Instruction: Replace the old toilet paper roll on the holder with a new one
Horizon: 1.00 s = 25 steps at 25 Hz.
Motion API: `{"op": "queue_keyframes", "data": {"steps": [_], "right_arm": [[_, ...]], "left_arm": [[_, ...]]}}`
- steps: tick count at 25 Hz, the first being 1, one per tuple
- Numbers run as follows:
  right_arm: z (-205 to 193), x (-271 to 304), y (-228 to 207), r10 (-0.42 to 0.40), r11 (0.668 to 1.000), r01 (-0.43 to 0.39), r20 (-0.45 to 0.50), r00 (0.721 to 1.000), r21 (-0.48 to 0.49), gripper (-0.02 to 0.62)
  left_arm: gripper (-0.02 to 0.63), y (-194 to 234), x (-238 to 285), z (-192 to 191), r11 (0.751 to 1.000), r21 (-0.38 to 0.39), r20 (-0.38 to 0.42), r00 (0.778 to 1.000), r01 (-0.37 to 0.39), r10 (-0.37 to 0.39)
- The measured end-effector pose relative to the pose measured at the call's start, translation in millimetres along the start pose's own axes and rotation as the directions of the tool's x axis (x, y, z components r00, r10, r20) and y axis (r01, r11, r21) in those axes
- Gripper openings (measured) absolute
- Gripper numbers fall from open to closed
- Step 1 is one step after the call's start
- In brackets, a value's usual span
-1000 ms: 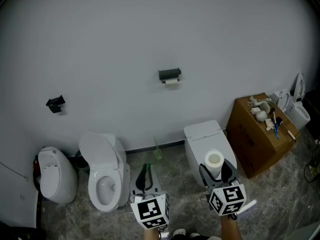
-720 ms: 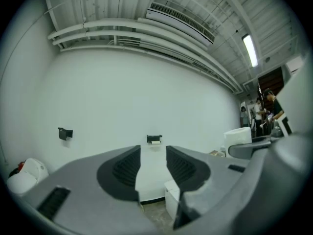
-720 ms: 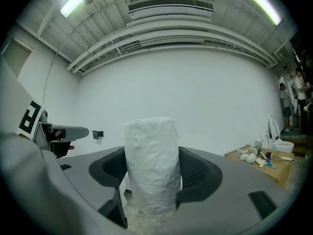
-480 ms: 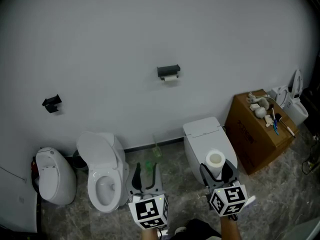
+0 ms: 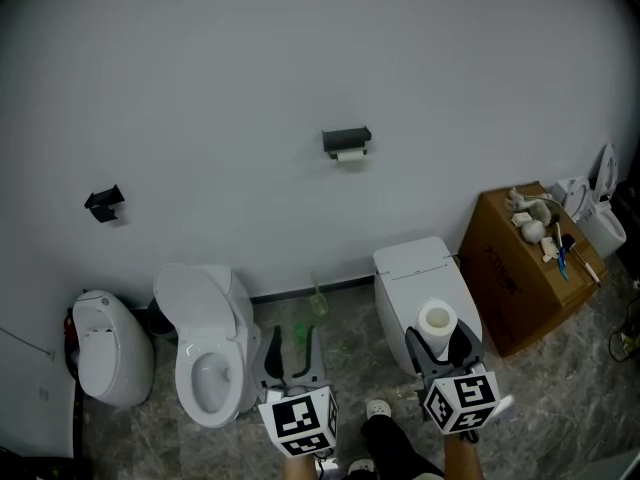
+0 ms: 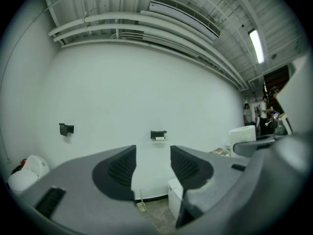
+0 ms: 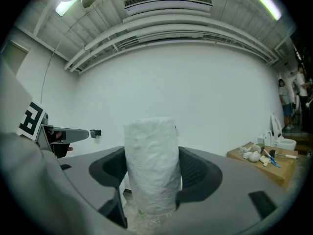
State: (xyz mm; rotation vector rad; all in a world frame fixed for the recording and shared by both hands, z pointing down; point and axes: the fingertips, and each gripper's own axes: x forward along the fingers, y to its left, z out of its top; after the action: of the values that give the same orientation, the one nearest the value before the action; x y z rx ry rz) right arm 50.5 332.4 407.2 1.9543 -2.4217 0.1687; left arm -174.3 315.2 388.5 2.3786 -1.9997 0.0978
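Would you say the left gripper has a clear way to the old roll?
Likely yes, once closer: the left gripper has just opened, empty, and the old roll on its holder sits straight ahead, unobstructed.

White toilet (image 5: 200,308) well left of a cardboard box (image 5: 510,288) bearing, perhaps, small tools.

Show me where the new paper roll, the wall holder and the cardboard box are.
new paper roll (image 7: 150,165), right gripper view, middle of its side.
wall holder (image 5: 346,138), head view, its dark cover.
cardboard box (image 5: 502,276), head view, its front side.
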Motion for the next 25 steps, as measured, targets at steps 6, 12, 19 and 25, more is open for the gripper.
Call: {"op": "queue_keyframes", "data": {"steps": [6,12,19,25], "right_arm": [[8,58,-24,0.031,0.999,-0.031,0.011,0.999,0.006,0.316],[30,129,-54,0.07,0.998,-0.07,0.023,0.997,0.002,0.316],[52,206,-92,0.107,0.994,-0.108,0.039,0.993,0.005,0.316],[51,249,-114,0.13,0.991,-0.13,0.027,0.991,0.005,0.317]], "left_arm": [[0.201,-1,55,4,0.999,0.005,0.0,0.999,-0.032,0.032],[0.201,-4,124,19,0.998,0.017,0.003,0.998,-0.067,0.067],[0.201,-5,196,36,0.993,0.006,0.02,0.993,-0.117,0.117],[0.201,-8,242,37,0.99,0.011,0.017,0.99,-0.143,0.143]]}}
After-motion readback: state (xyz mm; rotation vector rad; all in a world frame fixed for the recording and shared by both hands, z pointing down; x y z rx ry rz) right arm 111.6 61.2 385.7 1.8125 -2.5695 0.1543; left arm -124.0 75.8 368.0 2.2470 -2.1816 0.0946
